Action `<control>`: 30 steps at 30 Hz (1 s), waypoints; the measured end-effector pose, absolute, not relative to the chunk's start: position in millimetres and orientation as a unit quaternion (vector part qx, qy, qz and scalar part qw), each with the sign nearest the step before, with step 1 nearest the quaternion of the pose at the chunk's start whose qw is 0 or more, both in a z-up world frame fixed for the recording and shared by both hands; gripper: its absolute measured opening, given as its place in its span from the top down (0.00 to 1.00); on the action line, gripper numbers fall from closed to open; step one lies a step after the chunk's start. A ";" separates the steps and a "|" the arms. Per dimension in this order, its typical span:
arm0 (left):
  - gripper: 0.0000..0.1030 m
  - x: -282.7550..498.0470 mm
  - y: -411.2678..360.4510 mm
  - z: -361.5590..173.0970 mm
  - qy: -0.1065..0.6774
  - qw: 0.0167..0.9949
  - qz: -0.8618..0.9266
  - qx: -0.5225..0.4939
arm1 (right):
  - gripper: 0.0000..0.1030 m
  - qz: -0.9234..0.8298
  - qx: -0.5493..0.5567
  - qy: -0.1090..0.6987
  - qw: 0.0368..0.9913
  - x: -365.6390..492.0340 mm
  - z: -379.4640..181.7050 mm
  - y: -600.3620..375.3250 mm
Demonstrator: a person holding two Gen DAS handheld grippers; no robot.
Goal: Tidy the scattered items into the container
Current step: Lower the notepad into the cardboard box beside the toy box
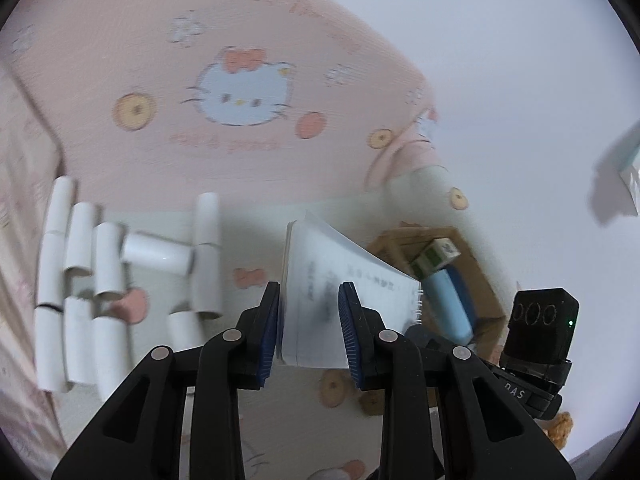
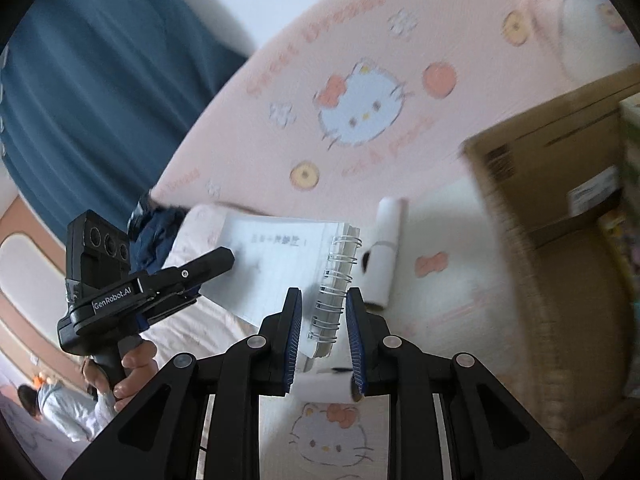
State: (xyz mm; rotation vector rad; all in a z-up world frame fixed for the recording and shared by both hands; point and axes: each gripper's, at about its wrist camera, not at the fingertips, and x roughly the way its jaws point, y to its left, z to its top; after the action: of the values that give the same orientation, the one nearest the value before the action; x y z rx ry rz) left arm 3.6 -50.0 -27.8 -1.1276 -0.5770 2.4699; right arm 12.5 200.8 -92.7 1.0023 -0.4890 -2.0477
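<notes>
- The pink cartoon-cat bedsheet spreads under everything I work over.
- My brown cardboard box, the container, sits off to my right; it already holds a pale blue plastic case and a small green-and-white carton.
- The white spiral-bound notebook is off the bed, carried between both tools, so I judge it goes in next.
- My left gripper clamps the notebook's plain edge, jaws about half apart.
- My right gripper is pinched narrow on the wire spine.
- The white cardboard tubes, around a dozen, lie scattered on the sheet, so most of the tidying remains.
</notes>
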 end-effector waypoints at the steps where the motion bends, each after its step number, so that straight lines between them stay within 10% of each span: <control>1: 0.70 0.6 -41.9 -24.4 -0.198 0.188 0.875 -0.399 | 0.81 -0.813 0.389 -0.194 0.388 12.5 -88.3 207.7; 30: 0.70 -81.2 211.7 5.8 -0.020 0.403 0.821 -0.404 | 0.81 -0.885 0.370 -0.224 0.175 -2.5 -57.6 394.2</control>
State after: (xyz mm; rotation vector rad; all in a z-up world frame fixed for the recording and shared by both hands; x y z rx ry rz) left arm -81.2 211.7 5.8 -1.0209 -0.0518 2.0727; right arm -2.6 394.2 -57.6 1.0472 -0.6358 -2.5064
